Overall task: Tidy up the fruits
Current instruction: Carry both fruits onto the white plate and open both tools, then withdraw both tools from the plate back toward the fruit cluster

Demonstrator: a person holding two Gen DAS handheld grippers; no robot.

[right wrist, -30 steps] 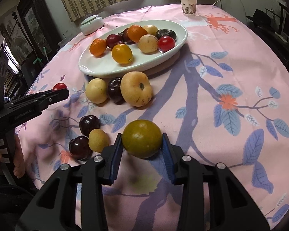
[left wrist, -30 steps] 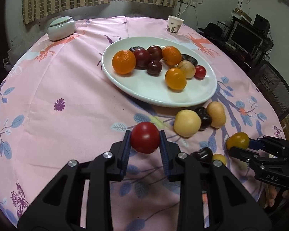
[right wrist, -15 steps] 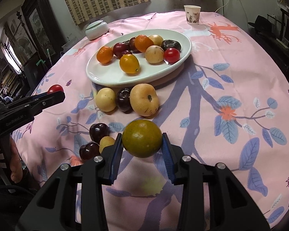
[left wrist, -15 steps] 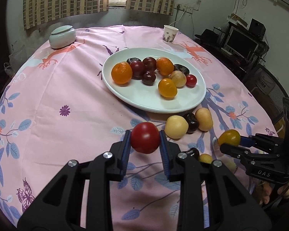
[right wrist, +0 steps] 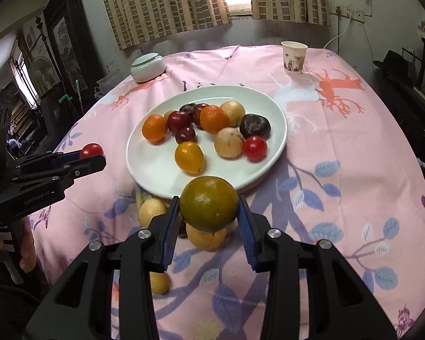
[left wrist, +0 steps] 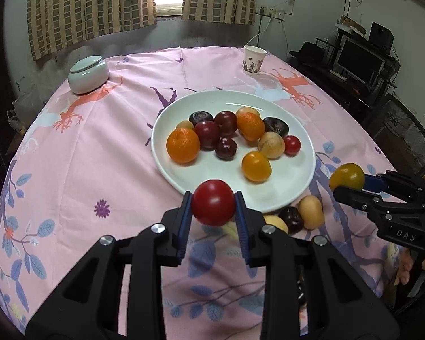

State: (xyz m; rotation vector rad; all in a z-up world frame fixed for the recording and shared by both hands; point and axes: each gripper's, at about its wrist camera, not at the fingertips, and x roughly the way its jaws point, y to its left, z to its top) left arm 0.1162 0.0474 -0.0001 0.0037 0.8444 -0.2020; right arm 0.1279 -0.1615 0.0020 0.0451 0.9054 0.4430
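Note:
My left gripper [left wrist: 213, 217] is shut on a red tomato [left wrist: 213, 202] and holds it in the air just before the near rim of the white plate [left wrist: 286, 187]. My right gripper [right wrist: 209, 221] is shut on a green-yellow citrus [right wrist: 209, 204], raised near the plate's [right wrist: 153, 175] front rim. The plate holds several oranges, dark plums, pale fruits and a small red tomato [left wrist: 292, 145]. Loose fruits lie on the pink cloth under the grippers: a pale fruit [left wrist: 311, 212], a dark plum [left wrist: 291, 218], a yellow fruit [right wrist: 151, 211]. Each gripper shows in the other's view, left [right wrist: 92, 155], right [left wrist: 347, 182].
A lidded white-green jar [left wrist: 88, 74] stands at the back left, a paper cup [left wrist: 254, 59] at the back right. The round table drops off at its edges; a monitor and shelves [left wrist: 359, 62] stand to the right, dark furniture [right wrist: 62, 42] to the left.
Both grippers have risen and moved forward toward the plate, each keeping its fruit. The loose fruits on the cloth now sit lower, partly under the fingers.

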